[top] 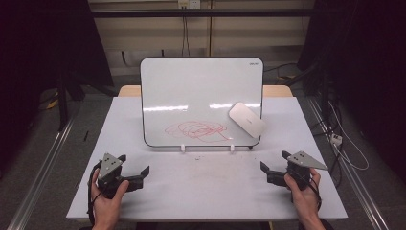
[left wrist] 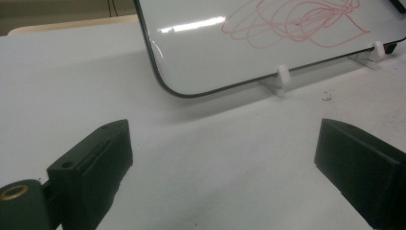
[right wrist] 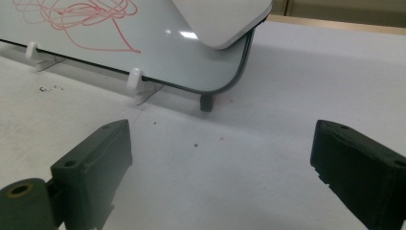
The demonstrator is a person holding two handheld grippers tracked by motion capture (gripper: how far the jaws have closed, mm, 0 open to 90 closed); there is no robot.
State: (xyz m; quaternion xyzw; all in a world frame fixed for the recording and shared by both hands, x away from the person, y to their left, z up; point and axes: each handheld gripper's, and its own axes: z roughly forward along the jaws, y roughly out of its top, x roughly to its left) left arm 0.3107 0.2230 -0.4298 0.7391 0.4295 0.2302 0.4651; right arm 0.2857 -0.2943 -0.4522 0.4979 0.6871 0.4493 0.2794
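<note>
On a matte white counter [top: 206, 191], a glossy whiteboard [top: 191, 91] bears red scribbles [top: 196, 130] and a rounded eraser [top: 246, 119]; both grippers' [top: 135, 170] [top: 274, 165] blocky black jaws gape empty.

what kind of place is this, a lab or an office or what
Most likely a lab or workshop test station. A bare white table holds a propped whiteboard with red scribbles and an eraser. Metal rails run along the floor, loose cables beside them.

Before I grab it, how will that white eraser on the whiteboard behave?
The eraser clings to the upright whiteboard, so it is probably magnetic and may resist a little. Its smooth, rounded shell looks slippery and light. The whiteboard on small clips might tip.
</note>
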